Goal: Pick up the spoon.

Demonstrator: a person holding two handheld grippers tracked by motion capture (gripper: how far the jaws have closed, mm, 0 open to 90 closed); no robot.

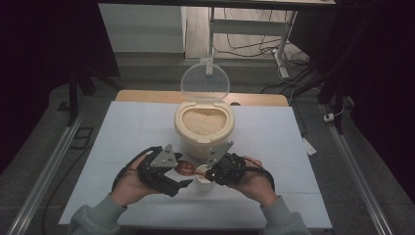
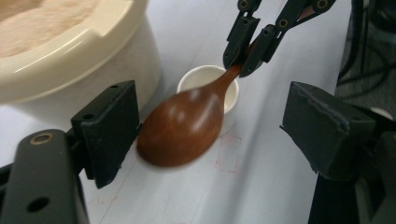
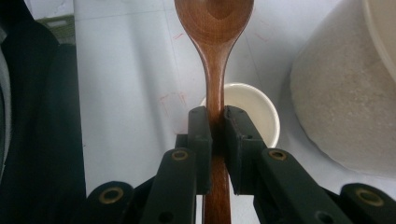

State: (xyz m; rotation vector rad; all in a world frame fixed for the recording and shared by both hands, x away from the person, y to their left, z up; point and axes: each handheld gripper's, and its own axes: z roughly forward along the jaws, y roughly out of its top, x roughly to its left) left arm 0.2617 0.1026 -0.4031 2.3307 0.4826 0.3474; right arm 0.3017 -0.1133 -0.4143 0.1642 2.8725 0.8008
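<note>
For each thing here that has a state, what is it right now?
Rice container: upright, full of rice.
Clear lid: flipped open, standing up behind.
Small white cup: upright, empty.
Wooden spoon: held level over the cup, bowl empty.
Right gripper: fingers shut on the spoon's handle.
Left gripper: open, fingers either side of the spoon's bowl, not pressing.

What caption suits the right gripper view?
Right tongs shut on spoon handle above white cup.

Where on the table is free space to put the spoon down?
Free: the white table left of the rice container, and right of it. Crowded: the front middle, where both tools, the wooden spoon and the small cup meet.
</note>
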